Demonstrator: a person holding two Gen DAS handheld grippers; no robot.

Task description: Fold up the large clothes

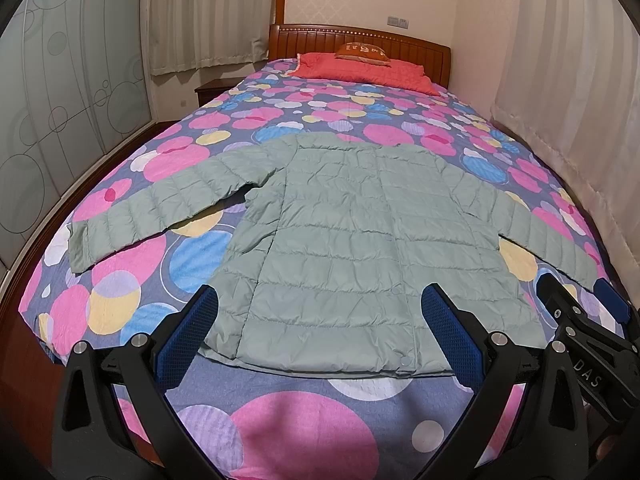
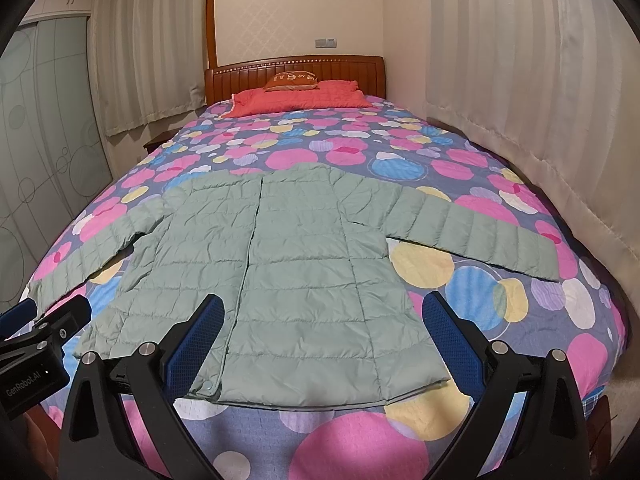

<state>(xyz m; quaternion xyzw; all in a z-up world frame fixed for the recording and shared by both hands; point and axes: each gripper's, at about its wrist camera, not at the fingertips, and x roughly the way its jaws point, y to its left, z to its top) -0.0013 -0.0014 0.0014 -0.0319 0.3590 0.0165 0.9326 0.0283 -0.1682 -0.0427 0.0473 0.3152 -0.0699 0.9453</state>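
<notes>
Jacket (image 1: 340,232), a pale green quilted puffer, lies spread flat on the bed (image 1: 280,420), sleeves out toward nine and three o'clock. I judge no fold started. My left gripper (image 1: 320,332) and right gripper (image 2: 320,336) hover spread, empty, over its hem.

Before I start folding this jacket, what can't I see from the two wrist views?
- Jacket underside: hidden in both views, lying flat on the bed.
- Right sleeve cuff: left view, partly behind the right gripper.
- Left sleeve cuff: right view, partly hidden by the left gripper.
- Cushion lettering: too small.
</notes>
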